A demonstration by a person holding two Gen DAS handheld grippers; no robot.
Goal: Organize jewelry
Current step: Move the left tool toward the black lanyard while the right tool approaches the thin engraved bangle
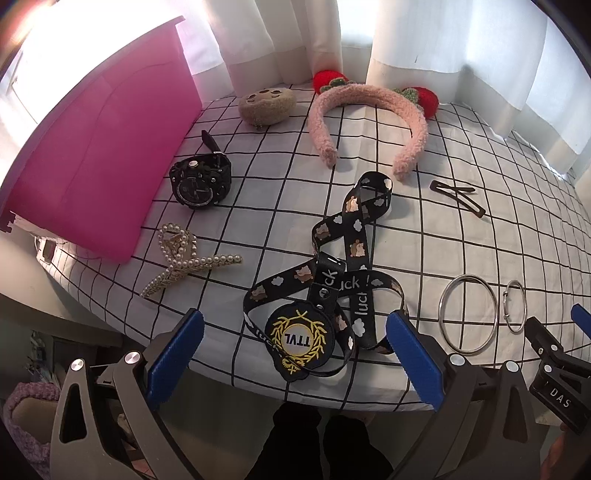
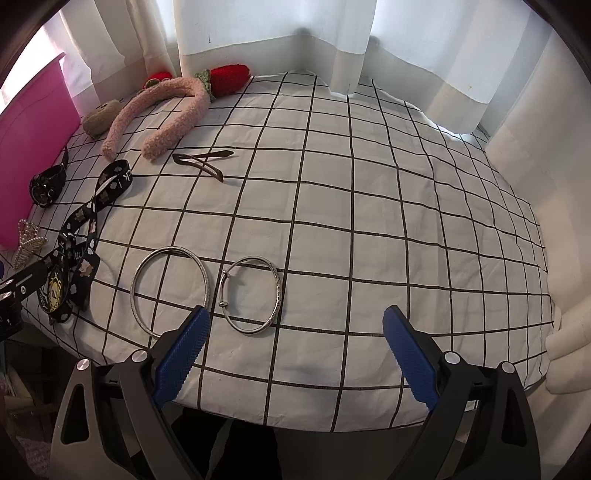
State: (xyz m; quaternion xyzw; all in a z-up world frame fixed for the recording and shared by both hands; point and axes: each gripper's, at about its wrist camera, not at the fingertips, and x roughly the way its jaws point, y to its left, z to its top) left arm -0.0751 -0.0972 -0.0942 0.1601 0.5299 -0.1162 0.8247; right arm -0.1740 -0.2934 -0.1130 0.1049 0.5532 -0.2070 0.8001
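Jewelry lies spread over a checked tablecloth (image 2: 369,221). My left gripper (image 1: 295,328) is open, and a black lanyard (image 1: 332,280) with a round badge lies between its blue fingers near the front edge. A large silver bangle (image 2: 170,291) and a smaller silver bangle (image 2: 253,295) lie just ahead of my open right gripper (image 2: 295,325), nearest its left finger. A black watch (image 1: 201,181), a pearl hair clip (image 1: 184,258), a dark hair clip (image 1: 458,194) and a pink fluffy headband (image 1: 369,110) with red strawberries lie farther back.
A pink box (image 1: 99,147) stands open at the left of the table. A beige plush pouch (image 1: 266,103) lies at the back, before white curtains (image 2: 258,33). The right gripper's body (image 1: 557,373) shows in the left wrist view. The cloth's right half holds nothing.
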